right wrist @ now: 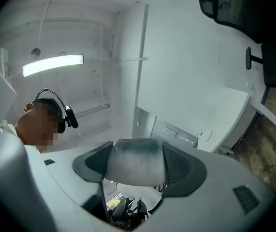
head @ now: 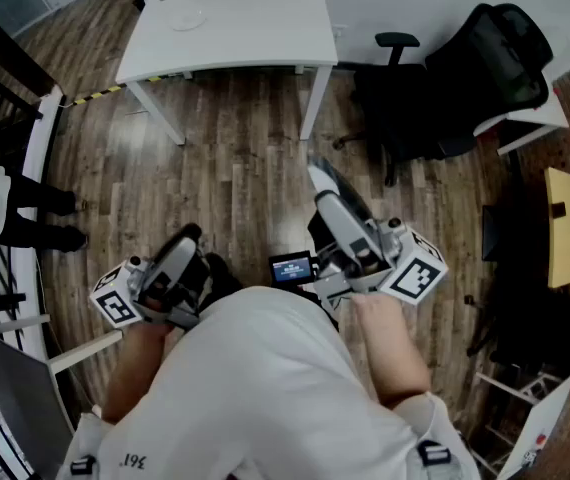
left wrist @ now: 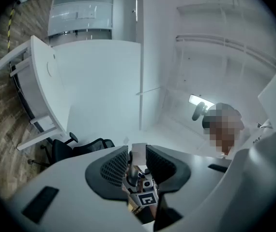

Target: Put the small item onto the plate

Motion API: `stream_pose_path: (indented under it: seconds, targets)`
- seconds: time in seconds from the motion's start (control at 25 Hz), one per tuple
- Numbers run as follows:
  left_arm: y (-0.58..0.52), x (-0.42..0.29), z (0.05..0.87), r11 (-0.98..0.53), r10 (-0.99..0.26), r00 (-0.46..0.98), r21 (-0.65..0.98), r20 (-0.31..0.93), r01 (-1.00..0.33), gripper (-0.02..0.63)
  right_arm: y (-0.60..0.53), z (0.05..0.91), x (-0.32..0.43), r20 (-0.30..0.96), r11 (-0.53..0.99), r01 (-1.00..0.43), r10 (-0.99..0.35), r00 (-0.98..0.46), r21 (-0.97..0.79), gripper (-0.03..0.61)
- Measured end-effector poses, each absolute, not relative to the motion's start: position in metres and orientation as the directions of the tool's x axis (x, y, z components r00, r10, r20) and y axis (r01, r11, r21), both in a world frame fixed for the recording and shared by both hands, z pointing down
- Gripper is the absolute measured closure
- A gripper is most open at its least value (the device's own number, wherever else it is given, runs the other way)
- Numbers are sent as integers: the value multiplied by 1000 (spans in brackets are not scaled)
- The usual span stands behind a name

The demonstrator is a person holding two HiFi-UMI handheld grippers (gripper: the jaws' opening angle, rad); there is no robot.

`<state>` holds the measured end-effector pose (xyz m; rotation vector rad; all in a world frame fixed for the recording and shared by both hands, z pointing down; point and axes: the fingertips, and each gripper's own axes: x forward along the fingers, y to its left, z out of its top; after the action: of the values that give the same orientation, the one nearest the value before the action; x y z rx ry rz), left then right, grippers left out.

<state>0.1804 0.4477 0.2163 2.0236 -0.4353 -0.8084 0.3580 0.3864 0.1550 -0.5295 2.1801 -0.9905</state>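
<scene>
Small item point(right wrist: 133, 153) | gripped in right gripper point(right wrist: 135, 167) fingers, likely for carrying | left gripper point(left wrist: 137, 163) fingers slightly apart, empty | plate point(head: 183, 15) far off on table point(head: 265, 28)

Both hands low, close to torso, forearms bare. L hand point(head: 148, 336) grips left claw point(head: 185, 240), pointing away from body, jaws slightly apart w/ nothing held btwn them. R hand point(head: 377, 316) grips right claw point(head: 325, 193), also pointing fwd, jaws clamped on both sides of a grey-white small item point(right wrist: 134, 162). Claws near each other, not touching.
</scene>
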Motion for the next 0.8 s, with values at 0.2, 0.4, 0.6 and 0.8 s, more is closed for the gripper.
stream_pose_path:
  seconds: [0.2, 0.4, 0.6, 0.8]
  targets:
    - [428, 177, 214, -628, -556, 714, 777, -425, -27, 499, 359, 163, 350, -429, 666, -82, -564, -706, -741, 268]
    - [438, 179, 219, -615, -575, 699, 788, -426, -26, 500, 368, 175, 346, -399, 641, -79, -564, -723, -764, 268]
    - [443, 175, 220, -609, -580, 699, 793, -419, -30, 500, 369, 185, 330, -325, 635, -137, -555, -766, -760, 268]
    - [449, 170, 222, -602, -589, 692, 798, -418, -30, 499, 374, 193, 319, -299, 628, -145, -546, -783, -765, 268]
